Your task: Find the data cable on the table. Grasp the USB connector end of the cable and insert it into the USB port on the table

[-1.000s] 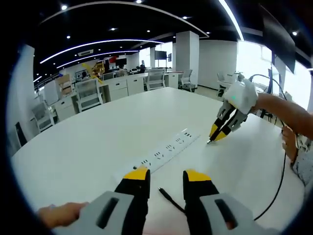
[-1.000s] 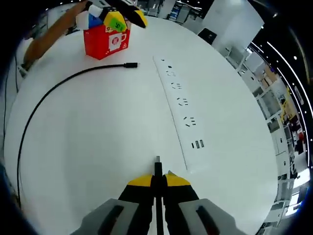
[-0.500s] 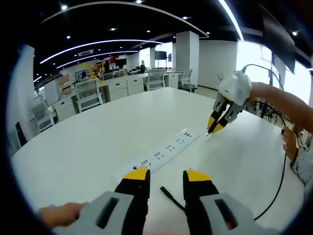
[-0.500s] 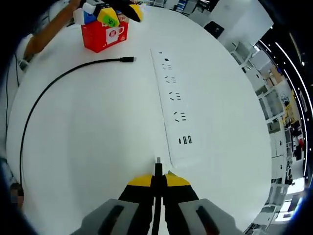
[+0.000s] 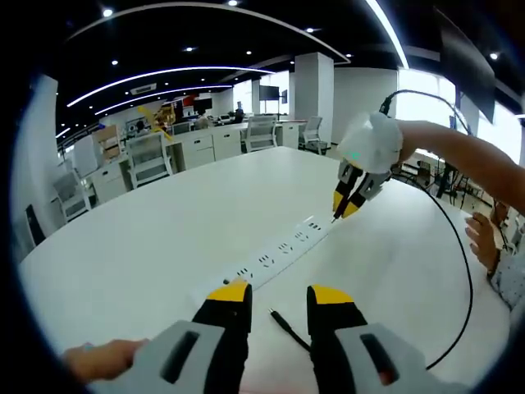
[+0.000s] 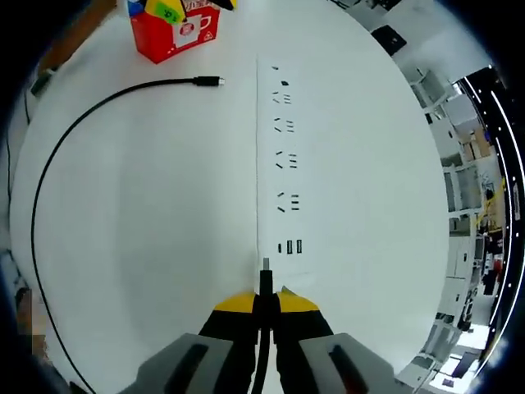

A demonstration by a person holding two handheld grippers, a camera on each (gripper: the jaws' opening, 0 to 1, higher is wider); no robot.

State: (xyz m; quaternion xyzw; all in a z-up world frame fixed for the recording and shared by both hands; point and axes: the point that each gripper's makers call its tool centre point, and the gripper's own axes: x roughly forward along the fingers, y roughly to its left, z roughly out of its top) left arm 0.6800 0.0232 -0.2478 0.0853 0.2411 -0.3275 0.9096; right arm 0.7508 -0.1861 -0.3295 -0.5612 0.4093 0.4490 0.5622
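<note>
As the last second has passed, the right gripper (image 6: 265, 305) has been carried across the white surface (image 6: 148, 213) toward the power strip (image 6: 275, 164), so that the strip's USB ports (image 6: 290, 246), which lay well ahead and off toward two o'clock of the jaws, are now found just ahead of the tip, slightly toward one o'clock. In the left gripper view the same approach is confirmed: the right gripper (image 5: 344, 203) is seen at about one o'clock, lifted over the far end of the power strip (image 5: 275, 256), where before it hung out beside it. From this it may be judged that alignment is nearly done and that a small sideways correction and a push are what remain; the connector has not yet been seated.

The jaws of the right gripper are closed tight on the USB connector (image 6: 265, 275), whose metal tip projects just past the yellow pads, with the data cable (image 6: 66, 164) trailing in a wide loop around to its free plug (image 6: 210, 80) at eleven o'clock, near a red box (image 6: 175, 31).

The left gripper (image 5: 280, 302) is held low over the surface with its jaws apart and nothing gripped; the free plug (image 5: 283, 323) is seen lying between them, untouched.
</note>
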